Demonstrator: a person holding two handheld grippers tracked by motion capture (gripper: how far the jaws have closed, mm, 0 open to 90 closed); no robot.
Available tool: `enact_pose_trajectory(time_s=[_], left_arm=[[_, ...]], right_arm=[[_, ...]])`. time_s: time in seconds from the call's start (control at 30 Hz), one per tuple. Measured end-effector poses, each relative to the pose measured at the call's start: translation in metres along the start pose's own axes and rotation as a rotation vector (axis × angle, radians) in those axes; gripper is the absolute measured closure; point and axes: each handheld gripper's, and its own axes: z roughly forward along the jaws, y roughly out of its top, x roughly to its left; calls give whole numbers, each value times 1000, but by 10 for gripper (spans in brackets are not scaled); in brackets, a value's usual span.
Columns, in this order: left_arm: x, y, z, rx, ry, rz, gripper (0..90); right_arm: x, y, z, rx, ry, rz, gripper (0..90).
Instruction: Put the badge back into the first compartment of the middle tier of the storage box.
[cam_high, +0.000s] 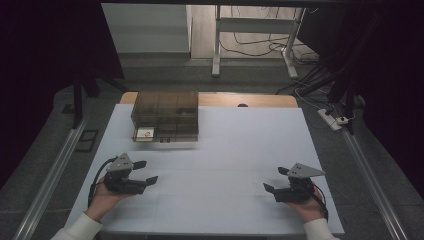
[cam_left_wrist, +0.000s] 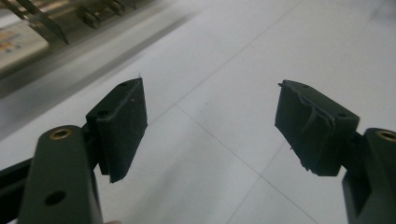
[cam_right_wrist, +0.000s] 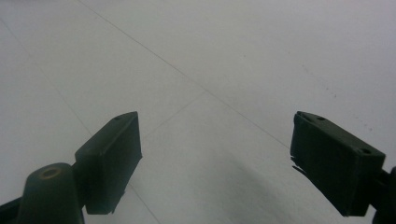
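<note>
Nothing is in hand yet. The left claw (cam_high: 146, 171) rests near the surface's (cam_high: 225, 150) near-left corner with its jaws wide apart and nothing between them; the right claw (cam_high: 276, 179) sits near the near-right corner, its jaws also spread and bare. In both gripper views the black pads (cam_left_wrist: 122, 123) frame plain white surface and no object.

The one thing to work on is the box (cam_high: 165, 115), a smoky translucent organizer with several compartments, standing toward the far-left part of the surface, close to the far edge. It is well apart from both claws, nearer the left one. Its lower left compartment holds a small pale item (cam_high: 145, 133) like a card or packet; the other compartments look dark, and what they hold is too dim to tell.

By this layout, the work seems to be at its very start: both claws are ready, the box untouched, and the whole reach, grasp and handling are left to do. The left claw appears the likelier one to go first.

As for writing, the left gripper view catches a blurred pale label (cam_left_wrist: 18, 42) at the box's edge with faint coloured marks, but nothing on it can be read. No brand is legible.
</note>
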Motion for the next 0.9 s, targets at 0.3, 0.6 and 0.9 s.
enact_pose_trajectory(time_s=[0.3,0.6,0.9], left_arm=[[-10,-12,5,27,-20,-18,246],[-19,-23,5,45,-15,-32,240],[-19,-25,2,41,-12,-39,240]], right_arm=[[-1,-2,-1,10,-12,-7,160],[-2,-6,-1,16,-20,-9,160],[0,-7,1,27,-17,-21,160]])
